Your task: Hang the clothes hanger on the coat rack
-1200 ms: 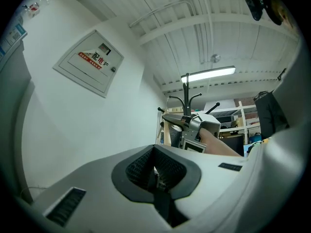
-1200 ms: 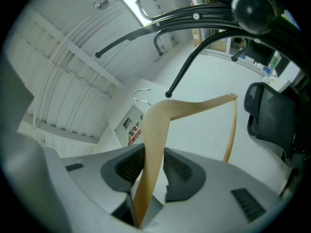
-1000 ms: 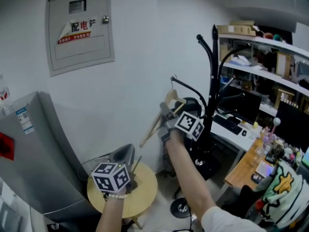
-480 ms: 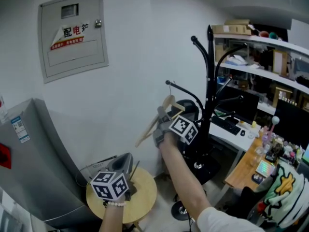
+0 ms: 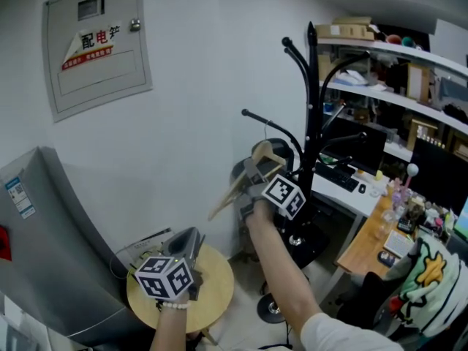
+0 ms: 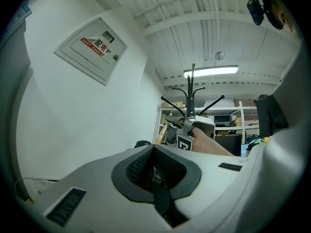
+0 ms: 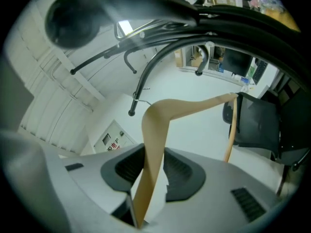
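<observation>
A light wooden clothes hanger (image 5: 232,193) is clamped by one arm in my right gripper (image 5: 252,175), raised in front of the white wall. In the right gripper view the hanger (image 7: 158,130) rises from between the jaws of this gripper (image 7: 154,166), and its metal hook (image 7: 138,93) sits just under a curved arm (image 7: 146,4) of the black coat rack (image 5: 313,108). I cannot tell whether the hook touches the arm. My left gripper (image 5: 189,241) hangs low over a round wooden stool (image 5: 212,291), and in the left gripper view it (image 6: 154,169) is shut with nothing in it.
A grey cabinet (image 5: 44,232) stands at the left, with an electrical box (image 5: 95,46) on the wall above it. Behind the rack are a black chair (image 5: 281,148), a desk with a keyboard (image 5: 340,178) and cluttered shelves (image 5: 395,57).
My right gripper has sunk a little with the hanger and drawn closer to the rack's pole. The left gripper has dropped slightly toward the stool.
</observation>
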Action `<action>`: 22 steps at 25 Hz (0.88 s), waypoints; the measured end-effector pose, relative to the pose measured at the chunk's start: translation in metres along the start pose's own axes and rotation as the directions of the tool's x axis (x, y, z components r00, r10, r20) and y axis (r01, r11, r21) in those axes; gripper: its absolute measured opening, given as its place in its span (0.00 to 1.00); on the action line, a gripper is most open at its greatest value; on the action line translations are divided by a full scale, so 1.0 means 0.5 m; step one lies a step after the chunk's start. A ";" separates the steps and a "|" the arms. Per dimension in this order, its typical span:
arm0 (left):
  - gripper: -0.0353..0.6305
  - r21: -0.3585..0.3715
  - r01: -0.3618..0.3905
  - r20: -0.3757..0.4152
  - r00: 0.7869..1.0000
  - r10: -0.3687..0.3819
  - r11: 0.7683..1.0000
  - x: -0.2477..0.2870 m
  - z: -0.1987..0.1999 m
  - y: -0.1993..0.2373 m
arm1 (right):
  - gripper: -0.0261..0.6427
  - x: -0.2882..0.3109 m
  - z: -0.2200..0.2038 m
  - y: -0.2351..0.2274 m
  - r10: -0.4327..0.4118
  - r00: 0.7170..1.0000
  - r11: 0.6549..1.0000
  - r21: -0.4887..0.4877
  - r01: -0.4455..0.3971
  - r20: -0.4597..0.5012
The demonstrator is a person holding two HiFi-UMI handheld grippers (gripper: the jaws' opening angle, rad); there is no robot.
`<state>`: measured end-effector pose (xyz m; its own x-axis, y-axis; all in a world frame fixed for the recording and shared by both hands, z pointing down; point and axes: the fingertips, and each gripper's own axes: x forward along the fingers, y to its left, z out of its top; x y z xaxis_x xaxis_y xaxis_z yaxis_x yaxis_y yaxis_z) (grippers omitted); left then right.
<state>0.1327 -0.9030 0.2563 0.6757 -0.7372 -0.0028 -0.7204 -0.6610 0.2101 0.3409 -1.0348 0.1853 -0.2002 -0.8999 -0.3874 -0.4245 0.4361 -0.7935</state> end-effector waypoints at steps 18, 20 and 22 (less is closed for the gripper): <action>0.05 -0.022 0.089 -0.029 0.996 -0.089 0.996 0.032 -0.030 -0.066 | 0.25 -0.111 0.049 -0.062 -0.016 0.999 0.999 0.039 0.014 0.051; 0.05 -0.027 0.094 -0.031 0.995 -0.095 0.995 0.032 -0.035 -0.071 | 0.25 -0.123 0.052 -0.073 -0.022 0.998 0.998 0.053 0.019 0.055; 0.05 -0.031 0.099 -0.034 0.994 -0.100 0.995 0.031 -0.042 -0.078 | 0.25 -0.137 0.054 -0.086 -0.030 0.998 0.998 0.063 0.027 0.058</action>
<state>0.1746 -0.8858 0.2686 0.7491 -0.6624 0.0096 -0.6449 -0.7259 0.2392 0.3966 -0.9919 0.2329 -0.1360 -0.9108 -0.3897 -0.3732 0.4115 -0.8315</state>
